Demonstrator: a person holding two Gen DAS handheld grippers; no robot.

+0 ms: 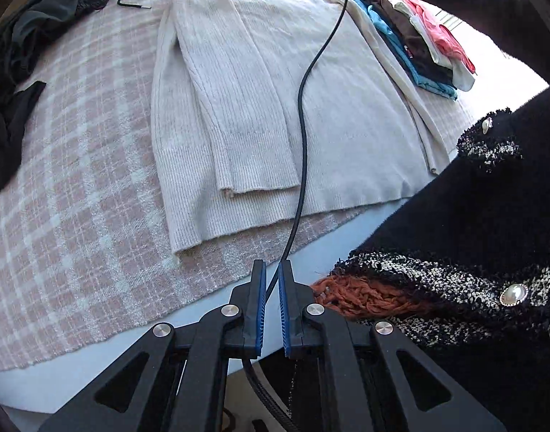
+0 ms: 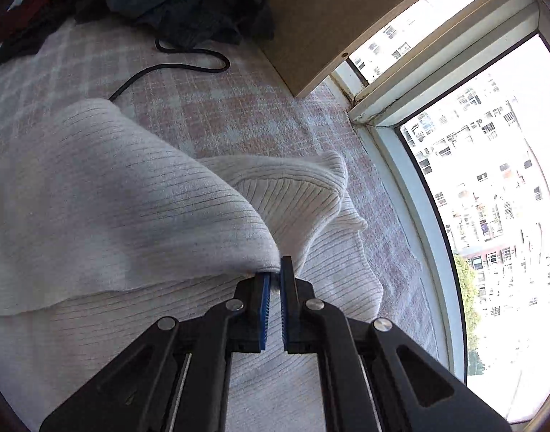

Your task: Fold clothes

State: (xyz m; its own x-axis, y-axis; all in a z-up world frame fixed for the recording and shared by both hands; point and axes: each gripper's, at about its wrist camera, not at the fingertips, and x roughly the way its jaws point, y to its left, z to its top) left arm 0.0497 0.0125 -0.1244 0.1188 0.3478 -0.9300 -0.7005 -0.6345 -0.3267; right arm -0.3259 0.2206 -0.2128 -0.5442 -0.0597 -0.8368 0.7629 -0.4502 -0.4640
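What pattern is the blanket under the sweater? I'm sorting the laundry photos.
Pink and white plaid blanket, clearest in the left wrist view, beneath the cream ribbed sweater.

Count of items visible across the two wrist views:

- Cream ribbed sweater [image 1: 260, 82]: one, spread flat on the bed
- Pink-and-white checked blanket [image 1: 80, 187]: one, beneath the sweater
- Stack of folded garments [image 1: 415, 39]: one stack; blue, brown, white and red layers can be told apart, exact number unclear
- Heap of dark clothes [image 1: 30, 32]: one heap, item count cannot be told
- Black cable [image 1: 303, 115]: one, running across the sweater
- Pearl buttons [image 1: 513, 294] on the person's black sleeve: two
- Grippers: two, left gripper [image 1: 271, 280] and right gripper [image 2: 275, 280]
- Window [image 2: 491, 180]: one
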